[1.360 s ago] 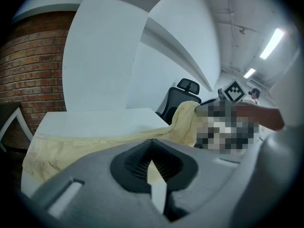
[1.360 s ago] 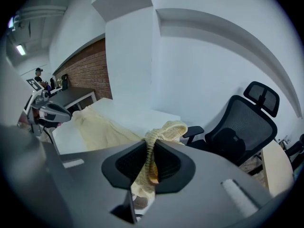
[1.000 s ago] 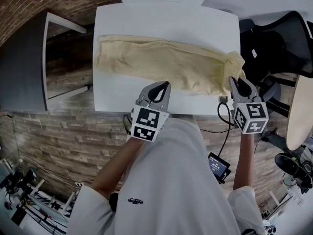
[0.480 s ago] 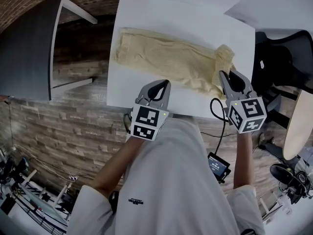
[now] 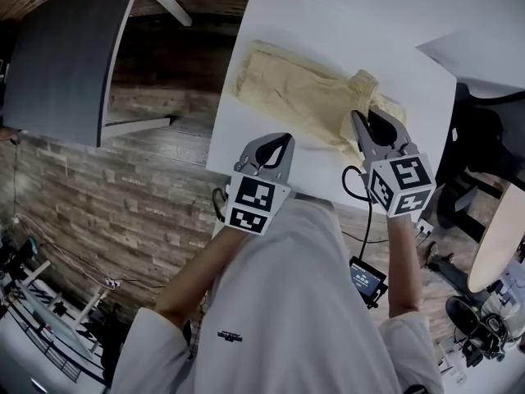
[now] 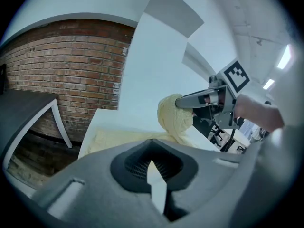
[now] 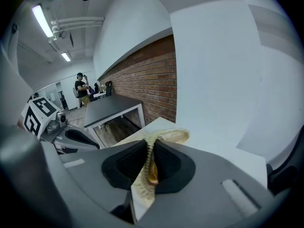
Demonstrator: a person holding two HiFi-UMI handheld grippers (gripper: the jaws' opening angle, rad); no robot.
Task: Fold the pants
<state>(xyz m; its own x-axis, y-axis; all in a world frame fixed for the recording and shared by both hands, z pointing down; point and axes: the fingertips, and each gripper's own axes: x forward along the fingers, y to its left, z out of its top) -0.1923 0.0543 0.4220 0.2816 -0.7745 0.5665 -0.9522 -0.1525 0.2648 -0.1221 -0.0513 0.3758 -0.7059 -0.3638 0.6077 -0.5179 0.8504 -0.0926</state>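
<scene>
Clearly mid-fold, the pale yellow pants (image 5: 299, 97) lie lengthwise along the near edge of the white table (image 5: 328, 31). One end lies flat by the table's left edge and the other is lifted into a bunched hump. The fingers of the right gripper (image 5: 361, 121) are clamped on the cloth of that raised end, presumably so it can be carried across and laid over the flat half. The left gripper (image 5: 283, 142) hovers above the near edge, apart from the fabric, its fingers closed on nothing; it seems held ready to steady or smooth. No brand or label shows on the pants. The gripper cubes carry only square markers, and the logo on the person's shirt (image 5: 295, 302) is too small to read.
</scene>
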